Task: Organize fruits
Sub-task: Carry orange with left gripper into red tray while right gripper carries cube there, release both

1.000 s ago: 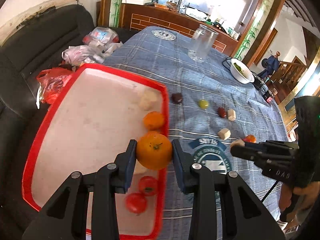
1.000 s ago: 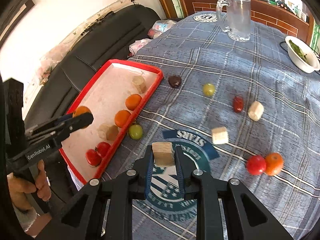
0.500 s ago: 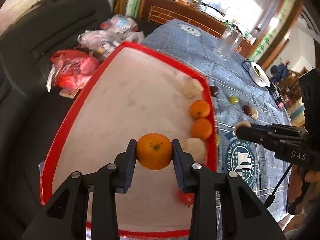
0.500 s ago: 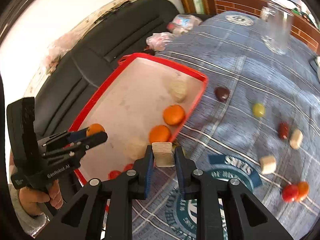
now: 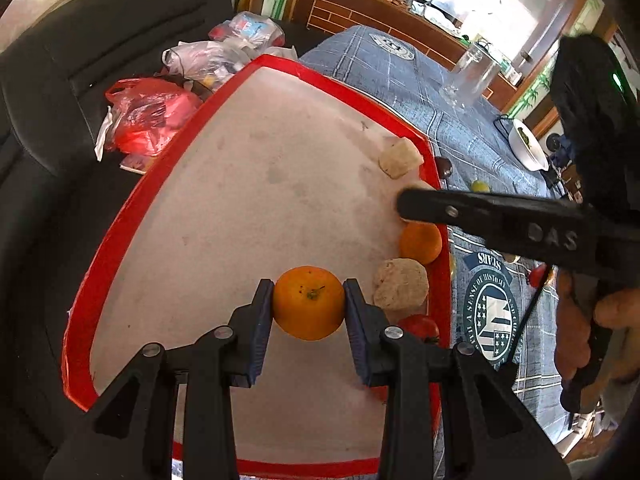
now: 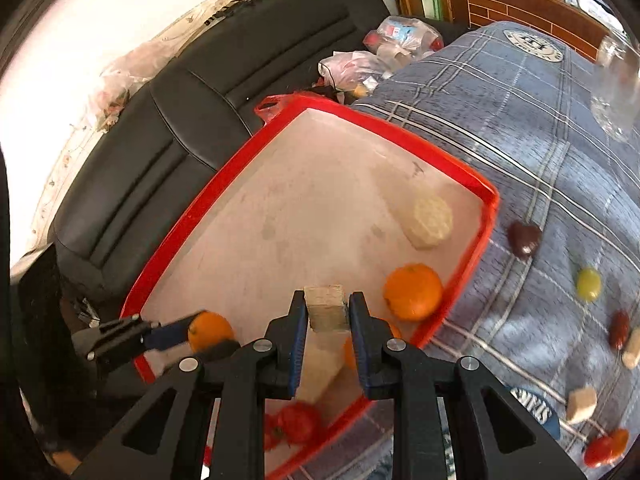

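Observation:
My left gripper (image 5: 309, 306) is shut on an orange (image 5: 309, 302) and holds it over the near part of the red tray (image 5: 120, 224). My right gripper (image 6: 327, 314) is shut on a pale beige fruit chunk (image 6: 326, 307) and holds it above the tray (image 6: 192, 216), near its right rim. In the tray lie two more beige chunks (image 5: 400, 284), oranges (image 6: 413, 291) and red tomatoes (image 6: 296, 420). The right gripper's finger crosses the left wrist view (image 5: 480, 212). The left gripper with its orange shows in the right wrist view (image 6: 210, 330).
On the blue plaid cloth (image 6: 540, 140) lie a dark plum (image 6: 524, 238), a green fruit (image 6: 589, 284), a red fruit (image 6: 619, 328), beige chunks (image 6: 582, 402) and a tomato with an orange (image 6: 604, 448). A glass jug (image 5: 472, 76), a white bowl (image 5: 528, 144) and plastic bags (image 5: 148, 116) on a black sofa.
Both grippers have moved left and forward over the tray, each still holding its fruit. The right gripper now hangs over the tray's right side instead of over the cloth.

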### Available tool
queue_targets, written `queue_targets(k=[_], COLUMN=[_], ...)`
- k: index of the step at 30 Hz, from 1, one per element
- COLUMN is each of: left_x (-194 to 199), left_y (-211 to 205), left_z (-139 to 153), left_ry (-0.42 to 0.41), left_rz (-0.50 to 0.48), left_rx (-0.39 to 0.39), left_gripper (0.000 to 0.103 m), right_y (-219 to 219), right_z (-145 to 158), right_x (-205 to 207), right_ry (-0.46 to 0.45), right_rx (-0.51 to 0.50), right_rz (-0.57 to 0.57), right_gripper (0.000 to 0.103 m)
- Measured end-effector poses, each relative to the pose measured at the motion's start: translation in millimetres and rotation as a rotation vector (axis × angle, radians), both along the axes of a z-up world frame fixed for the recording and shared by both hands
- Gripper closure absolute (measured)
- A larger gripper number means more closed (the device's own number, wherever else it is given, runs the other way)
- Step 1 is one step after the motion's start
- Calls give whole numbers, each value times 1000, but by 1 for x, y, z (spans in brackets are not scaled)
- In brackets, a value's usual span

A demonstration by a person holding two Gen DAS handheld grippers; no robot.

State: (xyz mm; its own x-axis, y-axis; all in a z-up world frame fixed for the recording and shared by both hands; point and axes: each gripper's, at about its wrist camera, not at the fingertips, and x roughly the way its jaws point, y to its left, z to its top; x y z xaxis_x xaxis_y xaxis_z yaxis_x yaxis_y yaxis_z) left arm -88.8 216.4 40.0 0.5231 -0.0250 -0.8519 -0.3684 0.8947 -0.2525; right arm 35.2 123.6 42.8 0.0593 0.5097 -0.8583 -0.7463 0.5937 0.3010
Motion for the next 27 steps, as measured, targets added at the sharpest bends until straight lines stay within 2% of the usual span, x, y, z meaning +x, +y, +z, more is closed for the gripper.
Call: queue_targets(k=[12,20,27], left_x=[7,7,4], left_y=[-4,-2,0], left_z=[-4,-6,-6], left_ry=[14,9,10], left_rz=[-48,-39,-40], left_rx=[-3,-27,-35], left_gripper=[71,70,70], right_y=[19,25,18], right_z=[-14,-27,-20], right_x=[1,-2,-3], right_ry=[9,9,11], right_rx=[-36,-65,-44], right_rz=[17,15,3], right_gripper=[82,79,76])
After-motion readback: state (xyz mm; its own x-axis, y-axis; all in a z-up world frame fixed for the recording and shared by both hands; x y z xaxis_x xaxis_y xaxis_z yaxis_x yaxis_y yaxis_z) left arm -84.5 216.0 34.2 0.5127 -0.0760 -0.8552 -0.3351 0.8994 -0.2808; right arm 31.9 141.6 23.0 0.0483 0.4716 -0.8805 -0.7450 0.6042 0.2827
